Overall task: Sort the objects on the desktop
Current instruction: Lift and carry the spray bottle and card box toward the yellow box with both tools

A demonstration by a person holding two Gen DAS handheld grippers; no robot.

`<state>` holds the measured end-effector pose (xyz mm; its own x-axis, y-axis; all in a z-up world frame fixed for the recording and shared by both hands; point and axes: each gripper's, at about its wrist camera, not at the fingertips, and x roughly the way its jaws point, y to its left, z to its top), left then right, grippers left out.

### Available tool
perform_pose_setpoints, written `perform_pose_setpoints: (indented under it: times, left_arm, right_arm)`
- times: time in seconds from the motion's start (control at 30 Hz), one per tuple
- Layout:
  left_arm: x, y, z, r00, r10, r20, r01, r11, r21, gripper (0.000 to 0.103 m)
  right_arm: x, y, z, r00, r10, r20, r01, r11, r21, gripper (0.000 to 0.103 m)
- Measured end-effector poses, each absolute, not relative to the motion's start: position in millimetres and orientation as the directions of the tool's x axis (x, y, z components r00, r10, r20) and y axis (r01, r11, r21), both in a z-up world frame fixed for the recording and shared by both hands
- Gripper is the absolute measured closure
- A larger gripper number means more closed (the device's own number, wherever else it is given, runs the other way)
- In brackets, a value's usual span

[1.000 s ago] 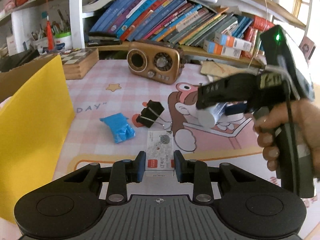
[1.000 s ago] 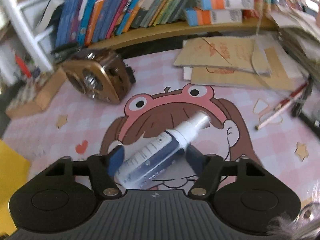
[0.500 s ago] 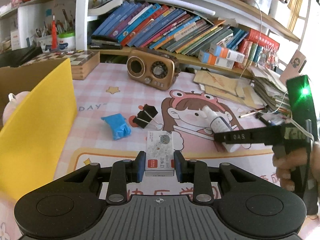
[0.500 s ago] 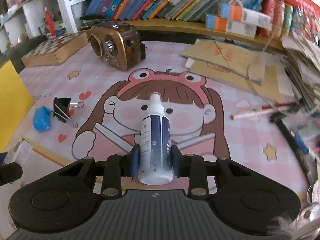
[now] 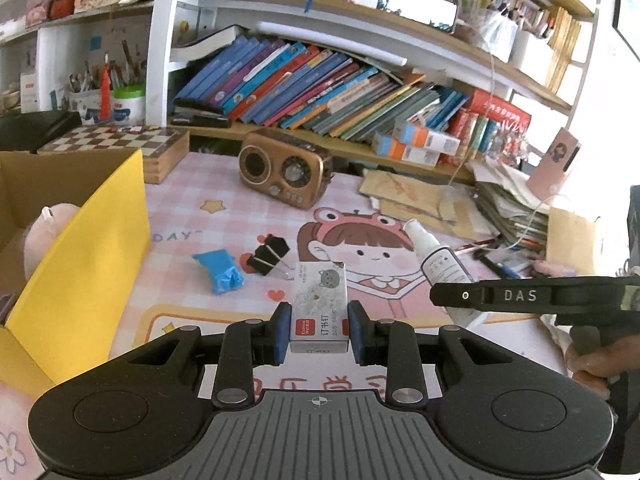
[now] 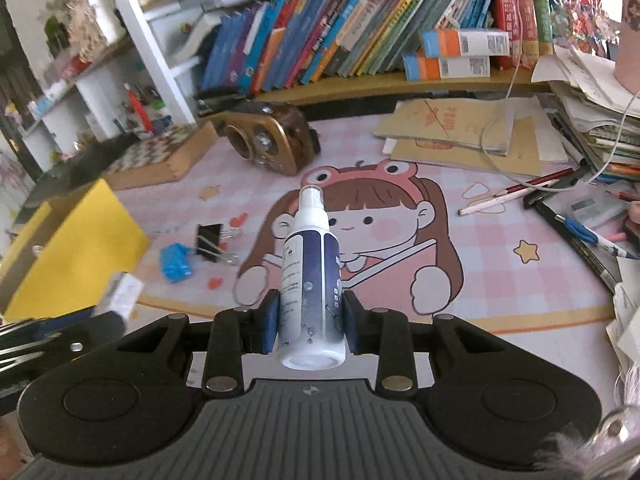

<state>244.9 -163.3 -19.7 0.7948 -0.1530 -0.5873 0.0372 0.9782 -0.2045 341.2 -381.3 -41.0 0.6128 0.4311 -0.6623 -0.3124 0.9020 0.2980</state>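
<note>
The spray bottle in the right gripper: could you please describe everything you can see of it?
The spray bottle is a slim plastic-looking cylinder: white body with a dark blue label panel bearing small print, narrowing to a white neck and a clear cap. The right gripper is shut on its lower body, blue pads pressing both sides. It is held off the pink cartoon desk mat, base toward the camera, cap pointing away toward the bookshelf. Nothing else touches it.

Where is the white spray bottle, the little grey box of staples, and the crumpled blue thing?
white spray bottle [image 6: 310,288], right wrist view, on its printed label.
little grey box of staples [image 5: 319,308], left wrist view, on its top face.
crumpled blue thing [image 5: 221,273], left wrist view, on its middle fold.
</note>
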Motion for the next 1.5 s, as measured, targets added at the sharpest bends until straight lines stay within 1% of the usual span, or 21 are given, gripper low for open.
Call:
perform_pose_setpoints:
  times: [0.1,0.3,0.53,0.83,1.5]
  left_arm:
    - [237.0,-162.6,-14.7,0.802,-0.169,-0.573,0.051,0.975,-0.216,0.074]
    - [220.1,-158.5,-8.3,0.807,-0.198,-0.557,0.089,0.972,-0.217,0.074]
    - [197.8,-150.3,-4.6,0.806,-0.237,-0.543,0.137,0.966,-0.217,0.074]
    - [160.6,-122.1,-1.2,0.811,-0.242,-0.533,0.153,0.967,-0.206,0.074]
    - [66.2,-46.3,5.3,0.825,-0.236,-0.514,0.145,0.967,-0.21,0.074]
  right_arm:
    - [328.9,-384.5,-33.0,0.608,0.458,-0.648,-0.314,0.889,0.333,0.073]
    - [302.9,-383.9,-20.8,0.611,0.468,-0.638,-0.327,0.884,0.336,0.073]
    - [269.3,-374.0,-17.0,0.622,0.432,-0.653,-0.302,0.902,0.309,0.073]
    - [224.9,-343.0,-19.0,0.6,0.43,-0.675,-0.301,0.903,0.307,0.073]
    - [118.7,-258.3,-7.0,0.61,0.452,-0.651,-0.339,0.891,0.302,0.073]
